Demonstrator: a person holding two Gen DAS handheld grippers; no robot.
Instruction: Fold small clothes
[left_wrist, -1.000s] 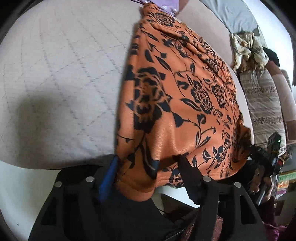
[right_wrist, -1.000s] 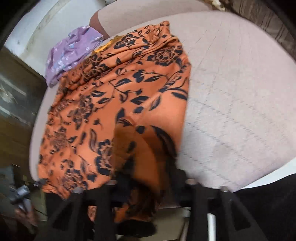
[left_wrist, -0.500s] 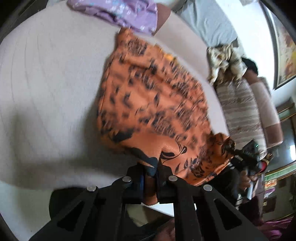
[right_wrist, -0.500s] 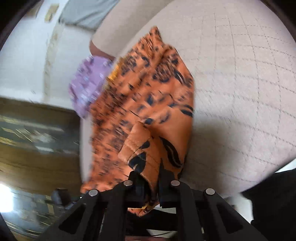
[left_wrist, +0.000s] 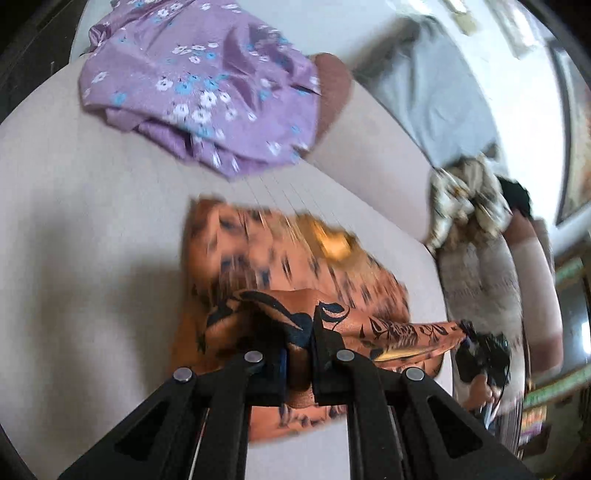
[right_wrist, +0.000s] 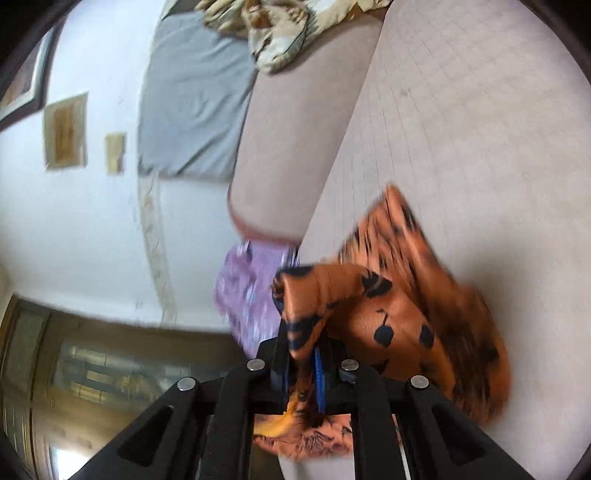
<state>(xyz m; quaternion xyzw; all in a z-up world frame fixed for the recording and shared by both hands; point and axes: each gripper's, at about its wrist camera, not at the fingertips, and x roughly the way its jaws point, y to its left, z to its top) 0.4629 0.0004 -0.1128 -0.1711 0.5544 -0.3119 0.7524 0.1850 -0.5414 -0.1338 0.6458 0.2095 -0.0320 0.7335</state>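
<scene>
An orange garment with black flowers (left_wrist: 280, 273) lies on the beige quilted sofa seat (left_wrist: 92, 229). My left gripper (left_wrist: 299, 343) is shut on one corner of its near edge and holds it lifted over the rest of the cloth. My right gripper (right_wrist: 304, 354) is shut on the other corner of the orange garment (right_wrist: 399, 317); it shows at the right of the left wrist view (left_wrist: 480, 350). The held edge stretches taut between the two grippers. Both views are blurred.
A purple flowered garment (left_wrist: 207, 81) lies crumpled at the back of the seat, also in the right wrist view (right_wrist: 247, 291). A grey cloth (left_wrist: 432, 81) and a cream patterned cloth (left_wrist: 465, 199) lie on the sofa back. A white wall (right_wrist: 92, 221) is left.
Both grippers have closed on the garment's near edge, lifted it and carried it forward over the cloth toward the sofa back. The garment now looks shorter, doubled over itself.
</scene>
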